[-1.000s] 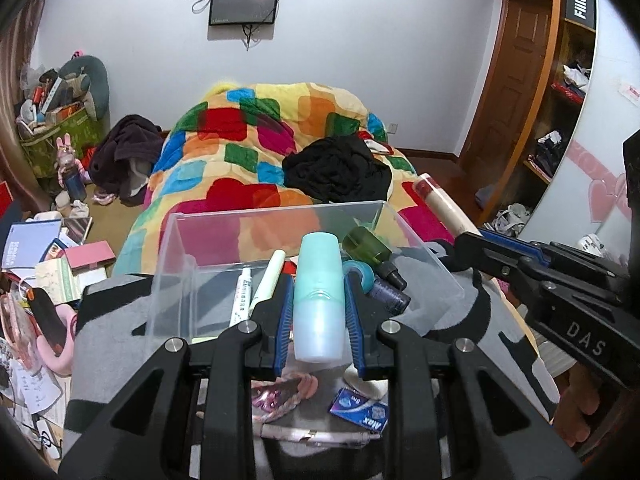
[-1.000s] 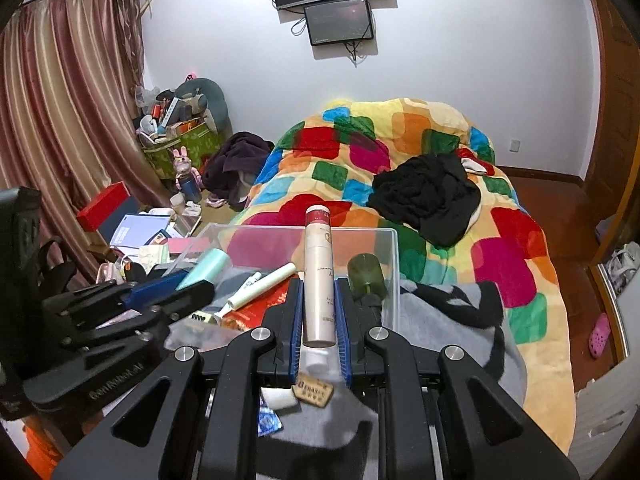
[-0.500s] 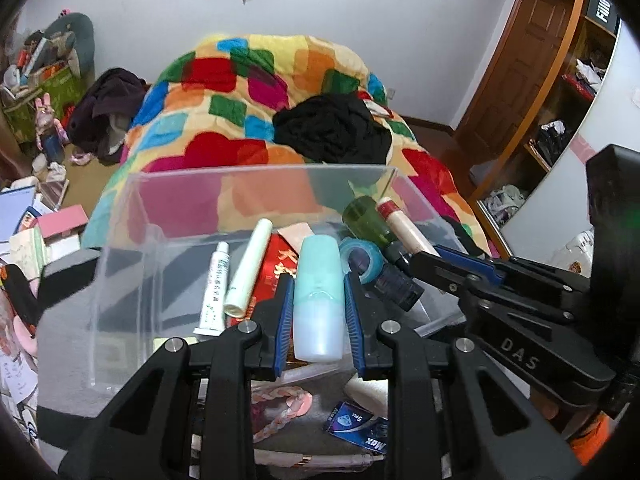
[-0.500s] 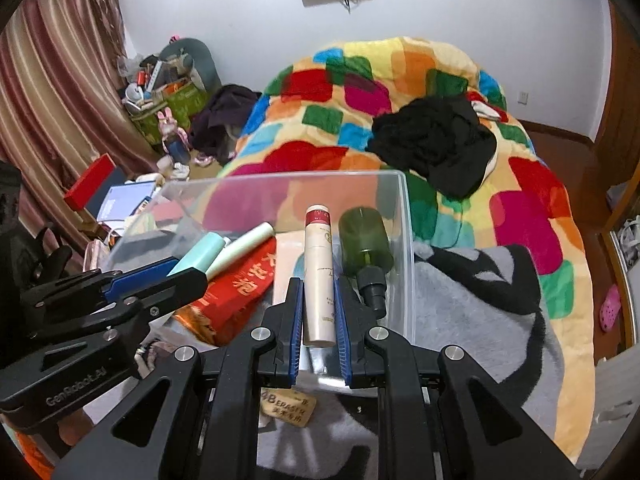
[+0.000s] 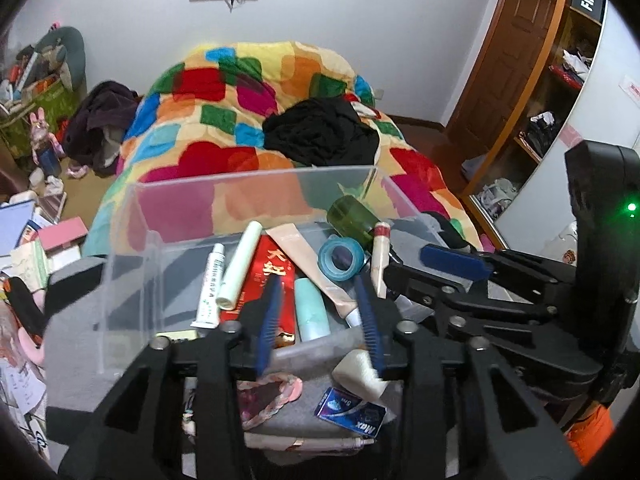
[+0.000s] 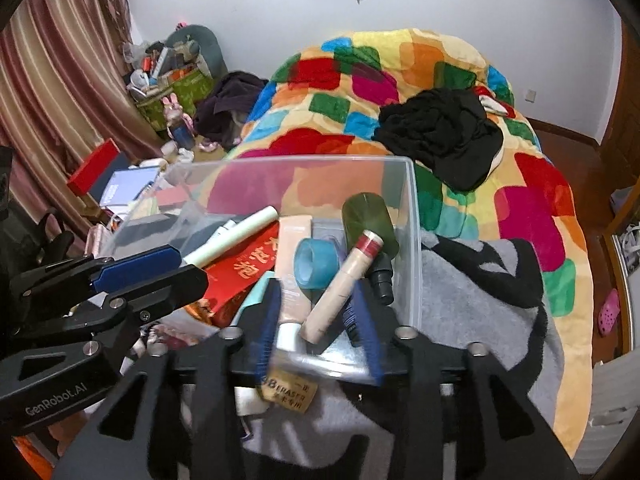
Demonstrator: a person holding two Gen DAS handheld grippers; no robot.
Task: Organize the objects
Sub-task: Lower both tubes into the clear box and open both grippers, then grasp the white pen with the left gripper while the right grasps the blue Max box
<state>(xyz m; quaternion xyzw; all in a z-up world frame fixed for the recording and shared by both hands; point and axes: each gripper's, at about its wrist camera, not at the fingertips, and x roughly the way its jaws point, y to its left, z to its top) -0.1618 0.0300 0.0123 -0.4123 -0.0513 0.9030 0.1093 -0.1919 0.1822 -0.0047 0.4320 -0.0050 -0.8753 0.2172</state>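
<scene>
A clear plastic box (image 5: 248,184) (image 6: 412,216) sits on a grey blanket and holds several toiletries. My left gripper (image 5: 318,286) is open over the box's near edge; a mint-green bottle (image 5: 312,312) lies loose in the box between its fingers. My right gripper (image 6: 316,290) is open too; a beige tube with a red cap (image 6: 344,284) lies tilted in the box between its fingers. The box also holds a red packet (image 5: 268,280), a blue tape roll (image 5: 340,258), a green bottle (image 6: 370,220) and a white tube (image 5: 211,286).
On the blanket in front of the box lie a blue Max packet (image 5: 352,416), a pink braided band (image 5: 272,400), a white eraser (image 5: 360,372) and an eraser label (image 6: 290,392). A colourful quilt (image 6: 400,80) with black clothes (image 6: 440,132) lies behind. Clutter fills the floor at left.
Both grippers moved down over the box and opened. The mint bottle left my left gripper and the beige tube left my right gripper; both now lie in the box.
</scene>
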